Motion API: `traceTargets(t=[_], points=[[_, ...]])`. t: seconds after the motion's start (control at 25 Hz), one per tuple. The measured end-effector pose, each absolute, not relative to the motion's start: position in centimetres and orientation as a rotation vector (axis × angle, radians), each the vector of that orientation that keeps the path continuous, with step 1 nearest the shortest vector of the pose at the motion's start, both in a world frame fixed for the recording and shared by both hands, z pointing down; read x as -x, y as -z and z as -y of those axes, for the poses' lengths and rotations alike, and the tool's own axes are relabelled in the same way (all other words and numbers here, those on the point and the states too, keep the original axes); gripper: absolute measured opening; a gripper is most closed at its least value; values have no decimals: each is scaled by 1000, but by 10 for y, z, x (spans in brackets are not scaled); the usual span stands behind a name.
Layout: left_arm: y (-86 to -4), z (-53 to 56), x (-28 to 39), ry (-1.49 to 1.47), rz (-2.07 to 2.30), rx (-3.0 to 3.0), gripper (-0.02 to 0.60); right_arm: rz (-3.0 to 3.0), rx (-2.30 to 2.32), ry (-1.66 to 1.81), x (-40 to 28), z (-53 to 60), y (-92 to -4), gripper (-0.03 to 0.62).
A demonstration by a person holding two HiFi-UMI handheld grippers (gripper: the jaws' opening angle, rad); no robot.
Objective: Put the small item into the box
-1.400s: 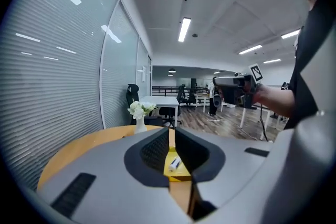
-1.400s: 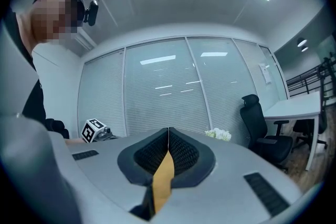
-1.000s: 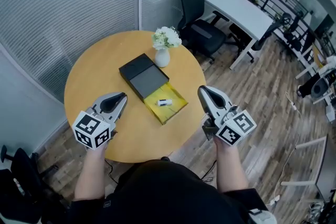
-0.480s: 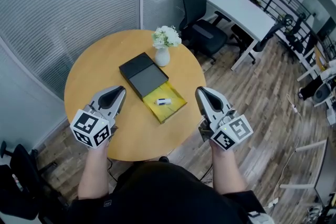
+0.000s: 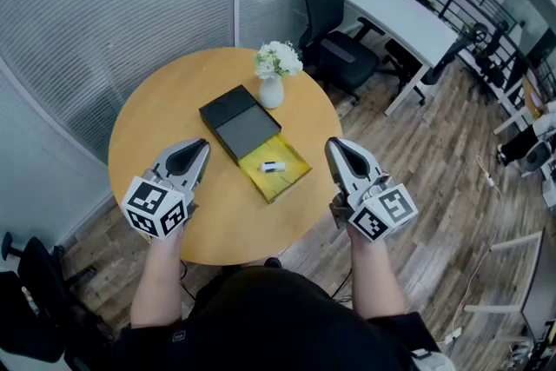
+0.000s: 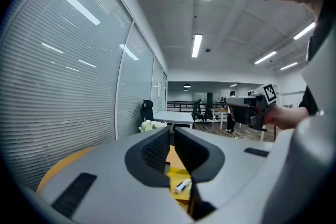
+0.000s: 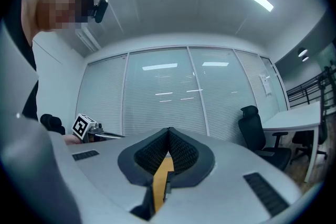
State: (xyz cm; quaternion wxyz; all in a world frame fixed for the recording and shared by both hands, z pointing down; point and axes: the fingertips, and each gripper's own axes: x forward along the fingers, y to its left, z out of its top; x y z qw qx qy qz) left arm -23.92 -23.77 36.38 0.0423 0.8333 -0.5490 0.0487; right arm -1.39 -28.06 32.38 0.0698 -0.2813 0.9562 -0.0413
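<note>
**Item lies in the yellow tray, both jaws closed and empty**

The round tabletop (image 5: 156,126) carries a black box (image 5: 233,117) near its middle. A yellow tray (image 5: 294,176) juts from the box's near right end, touching it.

The left gripper (image 5: 198,149) and right gripper (image 5: 336,147) hover at the near edge, one on each side of the tray and apart from it. Each has its jaws closed on nothing.

The small white item (image 5: 274,167) lies inside the tray.

I judge this fits two stages. If the tray is the box's own drawer, the item already sits where the task wants it. If the tray is a separate holder, the item has yet to go into the dark part. Either way, I think neither gripper can act on anything until it reaches forward over the tabletop to the box.
</note>
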Motion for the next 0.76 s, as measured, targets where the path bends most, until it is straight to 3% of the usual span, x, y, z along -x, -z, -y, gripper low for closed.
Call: traceTargets(t=[0.76], points=[[-361,231,255,-152,1724,-2531,35,-2905,817,123,28,280,-326,35]])
